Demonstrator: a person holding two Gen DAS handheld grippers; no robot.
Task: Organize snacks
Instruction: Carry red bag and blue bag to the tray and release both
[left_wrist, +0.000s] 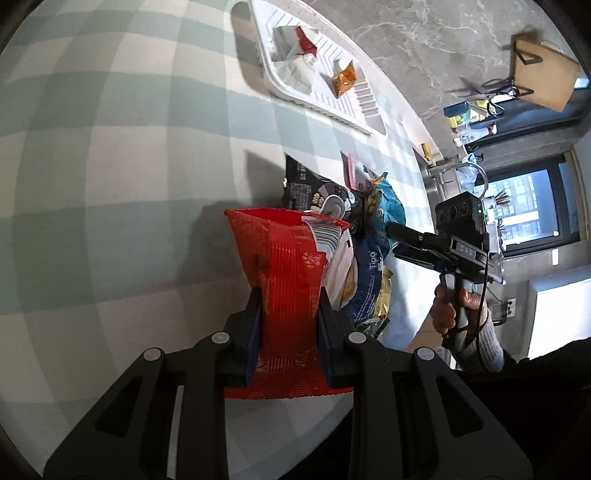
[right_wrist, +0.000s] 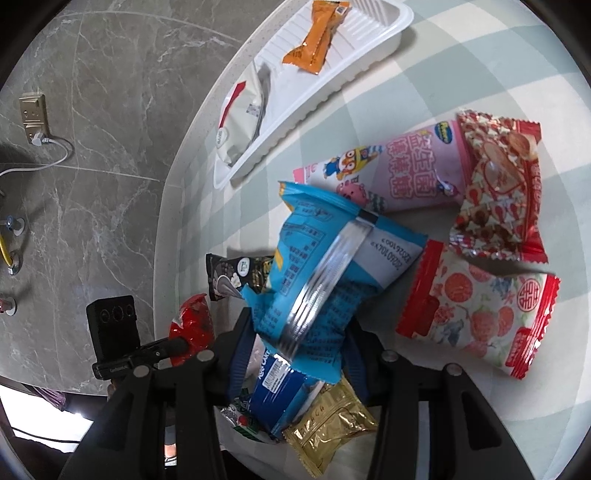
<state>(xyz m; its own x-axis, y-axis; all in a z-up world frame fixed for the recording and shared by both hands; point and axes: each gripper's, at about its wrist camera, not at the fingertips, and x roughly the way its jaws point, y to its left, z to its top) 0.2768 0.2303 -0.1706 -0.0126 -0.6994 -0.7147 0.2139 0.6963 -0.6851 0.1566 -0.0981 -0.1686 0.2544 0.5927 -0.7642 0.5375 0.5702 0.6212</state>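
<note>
**Red packet in my left tongs, blue one in my right**

My left gripper is clamped on a red snack packet, centre frame. My right gripper squeezes a blue snack bag above the pile. The white tray sits at upper right, holding an orange packet.

Tray sits at table edge, two wrapped snacks inside it. Snack pile lies on table nearer the cameras, packets overlapping. Left tool clamps one packet just left of pile; right tool straddles the pile's top packet.
</note>
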